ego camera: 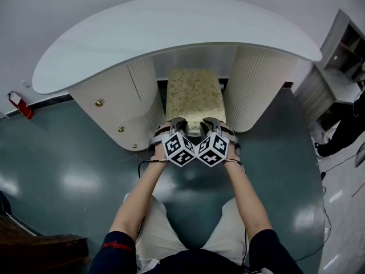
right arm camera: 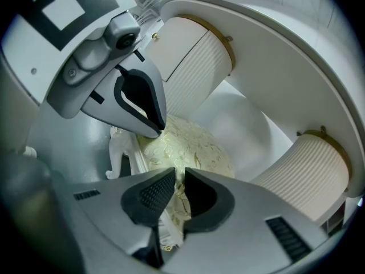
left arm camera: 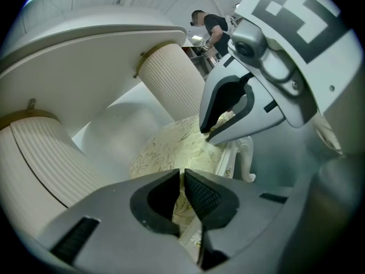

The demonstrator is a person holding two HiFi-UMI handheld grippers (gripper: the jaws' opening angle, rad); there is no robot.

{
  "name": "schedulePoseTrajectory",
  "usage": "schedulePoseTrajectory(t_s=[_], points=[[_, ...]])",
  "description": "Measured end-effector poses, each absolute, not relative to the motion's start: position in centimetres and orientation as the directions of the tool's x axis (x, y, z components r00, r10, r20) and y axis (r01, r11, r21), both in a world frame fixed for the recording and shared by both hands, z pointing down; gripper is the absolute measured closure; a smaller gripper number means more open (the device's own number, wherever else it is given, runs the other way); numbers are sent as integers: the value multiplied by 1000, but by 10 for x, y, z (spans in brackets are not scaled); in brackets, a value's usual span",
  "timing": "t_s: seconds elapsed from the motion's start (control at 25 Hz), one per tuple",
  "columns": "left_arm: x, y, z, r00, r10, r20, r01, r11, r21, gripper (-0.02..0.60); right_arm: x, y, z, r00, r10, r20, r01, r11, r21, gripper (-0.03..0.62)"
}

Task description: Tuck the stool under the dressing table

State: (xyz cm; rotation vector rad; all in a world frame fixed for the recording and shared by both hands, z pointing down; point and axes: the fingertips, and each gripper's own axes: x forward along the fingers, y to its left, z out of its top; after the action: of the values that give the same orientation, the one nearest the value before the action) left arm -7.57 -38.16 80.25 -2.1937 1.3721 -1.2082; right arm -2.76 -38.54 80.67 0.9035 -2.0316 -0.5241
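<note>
The stool (ego camera: 194,96), with a cream floral cushion and a white frame, stands between the two ribbed pedestals of the white dressing table (ego camera: 171,33); its far part lies under the top. My left gripper (ego camera: 178,123) and right gripper (ego camera: 210,123) sit side by side at the stool's near edge. In the left gripper view the left gripper (left arm camera: 181,176) has its jaws barely apart, with the cushion (left arm camera: 171,144) showing through the slit and nothing pinched. In the right gripper view the right gripper (right arm camera: 179,176) has a narrow gap over the cushion's (right arm camera: 194,147) edge.
The left pedestal (ego camera: 122,104) carries brass knobs, and the right pedestal (ego camera: 256,84) stands close beside the stool. A grey shelf unit (ego camera: 342,67) and floor cables (ego camera: 331,164) are at the right. A red object (ego camera: 20,104) hangs at the left wall. A person (left arm camera: 208,27) stands far back.
</note>
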Motion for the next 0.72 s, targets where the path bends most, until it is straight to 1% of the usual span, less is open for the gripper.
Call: schedulePoseTrajectory(t_s=[0.16, 0.36, 0.52, 0.72], points=[[-75, -383, 803, 197, -843, 501, -612, -505, -609, 543, -27, -387, 807, -395, -758, 520, -418, 652, 633, 526], [-77, -383, 801, 202, -859, 471, -630, -482, -609, 548, -27, -387, 805, -405, -763, 504, -445, 646, 620, 528], [-77, -380, 801, 221, -860, 459, -657, -479, -582, 552, -25, -385, 805, -419, -765, 489, -476, 643, 600, 533], [-78, -377, 793, 241, -861, 448, -691, -477, -544, 558, -26, -382, 803, -426, -765, 483, -512, 644, 569, 558]])
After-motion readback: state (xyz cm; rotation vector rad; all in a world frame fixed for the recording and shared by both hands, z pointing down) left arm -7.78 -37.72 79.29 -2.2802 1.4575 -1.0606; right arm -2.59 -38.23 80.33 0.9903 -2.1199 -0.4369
